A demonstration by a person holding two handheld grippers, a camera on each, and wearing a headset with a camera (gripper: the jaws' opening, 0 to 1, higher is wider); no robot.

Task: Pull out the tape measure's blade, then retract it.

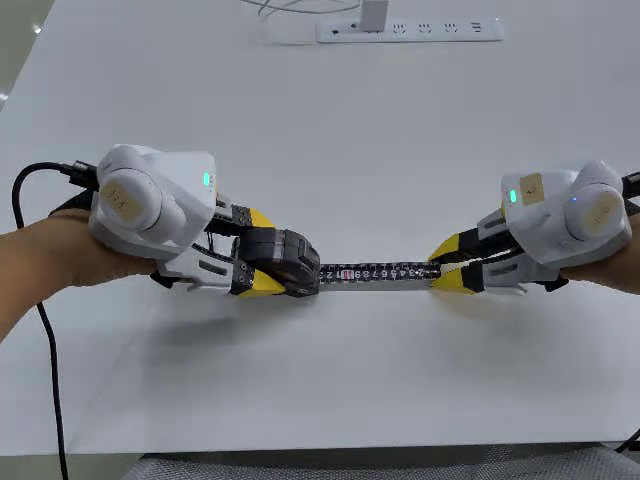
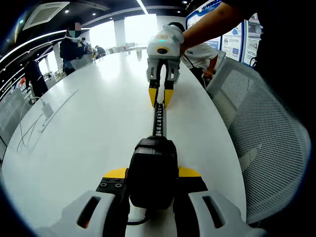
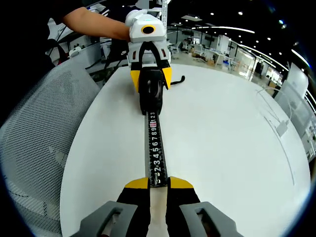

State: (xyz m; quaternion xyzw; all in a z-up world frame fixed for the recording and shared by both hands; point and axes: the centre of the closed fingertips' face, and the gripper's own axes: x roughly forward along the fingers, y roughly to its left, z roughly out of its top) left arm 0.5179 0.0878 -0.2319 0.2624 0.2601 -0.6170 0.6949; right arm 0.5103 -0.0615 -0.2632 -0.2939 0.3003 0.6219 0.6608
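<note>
White table (image 1: 330, 130), mesh chair (image 2: 266, 148) at its near edge in both gripper views. Near that edge the left gripper (image 1: 262, 252) clamps the tape measure case (image 1: 290, 262) and the right gripper (image 1: 448, 265) pinches the tip of the blade (image 1: 380, 272), its numerals clearest in the right gripper view

the end of the blade (image 1: 380, 272) is hidden inside the right claw (image 1: 446, 266). the left claw (image 1: 260, 252) covers both sides of the tape measure case (image 1: 297, 262). the far picture edge cuts the plug (image 1: 375, 12) on the power strip (image 1: 420, 30).
</note>
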